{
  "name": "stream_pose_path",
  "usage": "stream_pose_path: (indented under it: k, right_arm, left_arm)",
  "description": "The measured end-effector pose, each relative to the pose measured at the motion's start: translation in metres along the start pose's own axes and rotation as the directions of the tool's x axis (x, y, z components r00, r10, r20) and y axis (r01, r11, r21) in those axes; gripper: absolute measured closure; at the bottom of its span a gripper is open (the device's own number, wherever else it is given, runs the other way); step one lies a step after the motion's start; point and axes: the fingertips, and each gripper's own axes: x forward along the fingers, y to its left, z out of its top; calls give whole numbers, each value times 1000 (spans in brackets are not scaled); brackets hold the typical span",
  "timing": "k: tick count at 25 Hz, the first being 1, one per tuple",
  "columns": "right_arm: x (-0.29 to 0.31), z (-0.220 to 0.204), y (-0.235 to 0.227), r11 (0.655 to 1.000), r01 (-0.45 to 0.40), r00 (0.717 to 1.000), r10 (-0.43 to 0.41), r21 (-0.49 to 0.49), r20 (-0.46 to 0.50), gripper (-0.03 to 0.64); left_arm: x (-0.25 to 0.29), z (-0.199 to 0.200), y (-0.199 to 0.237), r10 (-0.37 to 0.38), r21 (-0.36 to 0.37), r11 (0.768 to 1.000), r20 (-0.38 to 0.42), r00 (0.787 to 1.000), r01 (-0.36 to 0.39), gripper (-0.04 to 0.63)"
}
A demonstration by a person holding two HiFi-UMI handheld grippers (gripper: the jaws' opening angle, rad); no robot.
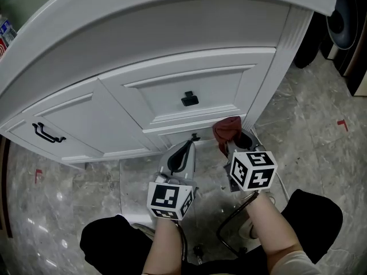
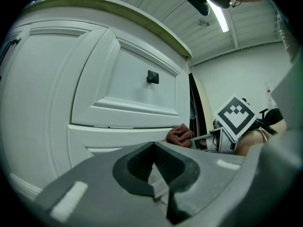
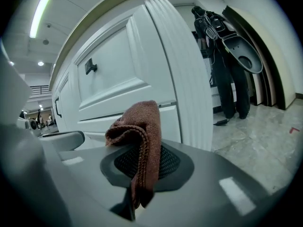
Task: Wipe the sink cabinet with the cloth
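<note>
Pinching folded brown terry cloth (image 3: 141, 126) in right gripper (image 3: 142, 151), low at the bottom rail of the white panelled sink cabinet (image 1: 172, 96); possibly touching it. Holding left gripper (image 2: 154, 148) just beside, ribbed jaws pressed together on nothing.

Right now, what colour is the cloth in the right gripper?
Reddish brown. The cloth shows best in the right gripper view, pinched in the right gripper.

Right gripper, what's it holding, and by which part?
The right gripper is shut on the brown cloth, pinching a folded part; the bunched rest sticks out past the jaws.
</note>
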Motion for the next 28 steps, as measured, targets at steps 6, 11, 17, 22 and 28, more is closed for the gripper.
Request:
stream_pose_path:
  k: [6, 11, 17, 22, 28]
  right_arm:
    - [-11, 6, -23, 997, 71, 997, -71, -4, 11, 538]
    - [-19, 6, -33, 991, 131, 991, -131, 11, 19, 538]
    - [-4, 2, 37, 999, 10, 998, -8, -42, 54, 537]
    - [28, -27, 125, 982, -165, 986, 165, -92, -3, 537]
    - [64, -71, 182, 958, -267, 962, 258, -104, -94, 537]
  left_arm:
    - [3, -2, -2, -3, -4, 1000, -4, 1000, 3, 595]
    - [-10, -3, 3, 10, -3, 1000, -5, 1000, -10, 595]
    - [-40, -12, 37, 90, 23, 996, -28, 996, -90, 595]
    - [-73, -22, 80, 191, 0, 982, -44, 981, -191, 595]
    - [-96, -25, 113, 248, -43, 967, -31, 968, -249, 595]
